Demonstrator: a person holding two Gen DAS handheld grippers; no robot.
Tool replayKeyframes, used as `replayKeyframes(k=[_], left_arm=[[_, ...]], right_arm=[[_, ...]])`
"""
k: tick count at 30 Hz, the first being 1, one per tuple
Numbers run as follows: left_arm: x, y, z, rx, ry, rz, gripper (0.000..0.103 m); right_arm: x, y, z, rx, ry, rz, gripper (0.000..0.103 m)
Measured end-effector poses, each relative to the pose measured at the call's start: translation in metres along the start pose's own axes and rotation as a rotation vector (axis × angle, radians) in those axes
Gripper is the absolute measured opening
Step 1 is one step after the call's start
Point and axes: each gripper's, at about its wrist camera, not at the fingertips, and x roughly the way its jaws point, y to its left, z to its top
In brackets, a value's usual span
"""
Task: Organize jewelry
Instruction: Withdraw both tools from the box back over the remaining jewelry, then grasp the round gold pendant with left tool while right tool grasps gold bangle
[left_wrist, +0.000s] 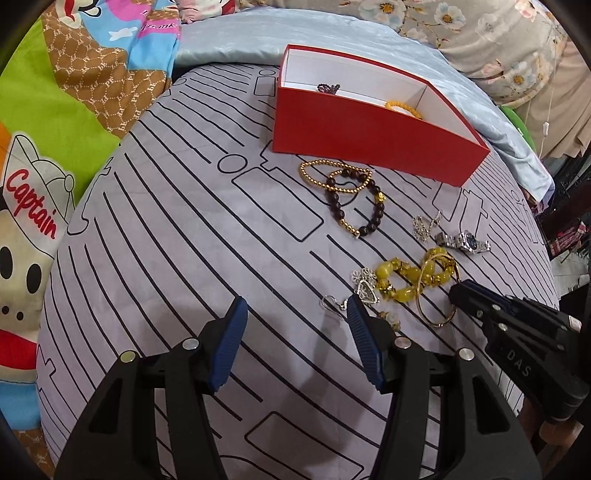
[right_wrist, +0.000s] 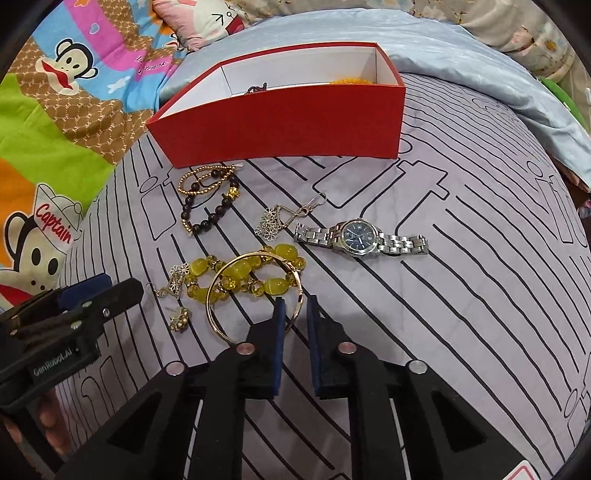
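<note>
Straddling the gold bangle's (right_wrist: 255, 291) near rim, the right gripper (right_wrist: 295, 308) has its fingers narrowed but not yet touching it. The left gripper (left_wrist: 297, 308) hovers wide open beside the silver earrings (left_wrist: 364, 286). The red box (left_wrist: 373, 136) sits behind, holding two bracelets.

Both views are evenly and fairly brightly lit by soft, diffuse light that seems to come from above. Shadows are faint: a soft grey smudge lies on the striped grey cloth (left_wrist: 192, 236) under the left gripper (left_wrist: 295, 317) at lower centre, and a similar one under the right gripper (right_wrist: 295, 314). There is no hard glare; only the watch (right_wrist: 360, 236) gives small glints. Fisheye distortion bends the cloth's straight lines into arcs, and black vignetting fills the corners. The centre is sharp, while the frame edges turn soft and smeared.
</note>
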Motion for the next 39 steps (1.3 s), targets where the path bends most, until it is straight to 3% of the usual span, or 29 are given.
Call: replayKeyframes(k=[3, 21, 34, 39], left_arm=[[-0.001, -0.004, -0.003, 0.013, 0.005, -0.012, 0.054], [0.001, -0.035, -0.017, 0.085, 0.025, -0.081, 0.056], [0.012, -0.053, -0.014, 0.138, 0.023, -0.123, 0.018], [0.012, -0.051, -0.012, 0.128, 0.031, -0.142, 0.018]], right_arm=[[-0.001, -0.001, 0.001, 0.007, -0.003, 0.005, 0.002], [-0.040, -0.023, -0.003, 0.076, -0.053, 0.003, 0.002], [-0.041, -0.026, -0.005, 0.090, -0.050, 0.004, 0.002], [-0.041, -0.024, -0.005, 0.089, -0.050, 0.010, 0.002]])
